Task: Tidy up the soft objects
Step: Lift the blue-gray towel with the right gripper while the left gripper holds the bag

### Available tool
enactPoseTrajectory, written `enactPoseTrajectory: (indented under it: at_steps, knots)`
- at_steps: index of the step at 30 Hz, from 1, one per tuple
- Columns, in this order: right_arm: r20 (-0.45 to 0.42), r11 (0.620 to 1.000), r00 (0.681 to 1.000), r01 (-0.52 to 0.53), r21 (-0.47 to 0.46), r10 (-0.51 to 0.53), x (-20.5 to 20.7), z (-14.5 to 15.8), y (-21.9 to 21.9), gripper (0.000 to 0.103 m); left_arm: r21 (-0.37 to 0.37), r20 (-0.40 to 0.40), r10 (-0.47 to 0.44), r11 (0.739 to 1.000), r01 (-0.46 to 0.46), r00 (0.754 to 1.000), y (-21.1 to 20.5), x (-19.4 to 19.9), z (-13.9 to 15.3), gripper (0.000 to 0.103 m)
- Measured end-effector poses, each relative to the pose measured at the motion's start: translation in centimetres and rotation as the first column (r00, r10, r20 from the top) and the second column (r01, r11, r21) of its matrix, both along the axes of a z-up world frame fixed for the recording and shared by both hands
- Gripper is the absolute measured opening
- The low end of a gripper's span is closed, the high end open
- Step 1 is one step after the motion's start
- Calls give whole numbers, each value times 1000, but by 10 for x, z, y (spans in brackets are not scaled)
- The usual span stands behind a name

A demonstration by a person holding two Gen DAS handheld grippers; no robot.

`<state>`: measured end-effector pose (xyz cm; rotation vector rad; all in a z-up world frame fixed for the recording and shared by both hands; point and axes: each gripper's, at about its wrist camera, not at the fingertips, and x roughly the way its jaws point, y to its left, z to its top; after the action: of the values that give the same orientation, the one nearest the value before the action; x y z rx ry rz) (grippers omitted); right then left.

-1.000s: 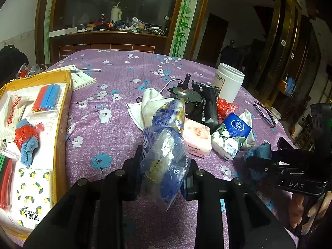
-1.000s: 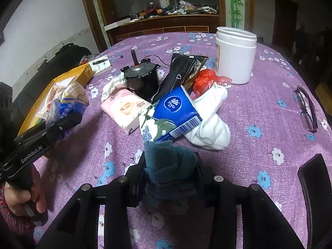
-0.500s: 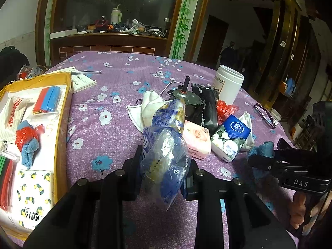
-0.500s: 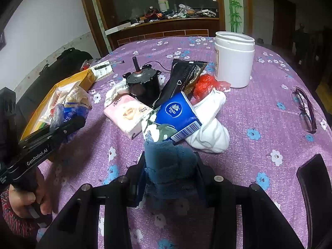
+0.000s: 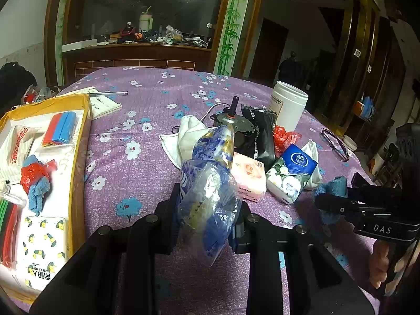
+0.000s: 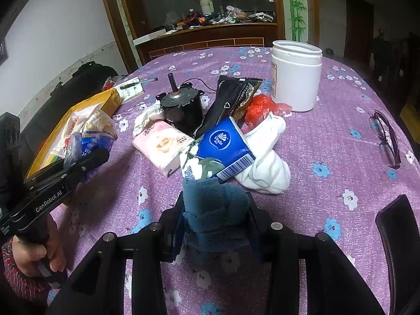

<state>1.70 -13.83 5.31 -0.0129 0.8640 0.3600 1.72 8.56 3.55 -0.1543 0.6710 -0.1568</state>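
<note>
**Two loads held, one tray at nine o'clock**

Both of your tongs are full. Your left tongs are clenched on a crinkly blue plastic bag, its long axis standing nearly upright and leaning away from you towards twelve o'clock. Your right tongs are clamped on a bunched dark-blue cloth, which bulges above the jaws.

The relation that matters next is where the yellow tray lies. In the left wrist view it sits at nine o'clock of the bag, well off to the side on the purple worktop, already carrying a lemon-print tissue pack and a small blue rag. Your left hand is plainly the nearer one; the right tongs hover on the far side of the pile, close to the Vinda tissue pack and the white cloth.

So the bag probably goes in first, swung sideways to nine o'clock. Lay it along the tray's long side, since upright it will likely topple. The cloth then has to cross over the pile.
</note>
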Motion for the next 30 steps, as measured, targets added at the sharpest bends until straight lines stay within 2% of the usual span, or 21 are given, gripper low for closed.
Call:
enactPoseTrajectory:
  at_steps: [24, 30]
  knots:
    - [15, 1000, 1000, 10, -9, -10, 0, 3, -1, 42, 16, 11, 1, 1000, -1, 1000, -1, -3, 3, 26]
    - [13, 1000, 1000, 23, -8, -23, -1, 7, 1, 42, 10, 32, -10, 1000, 10, 999, 1, -11, 18, 26]
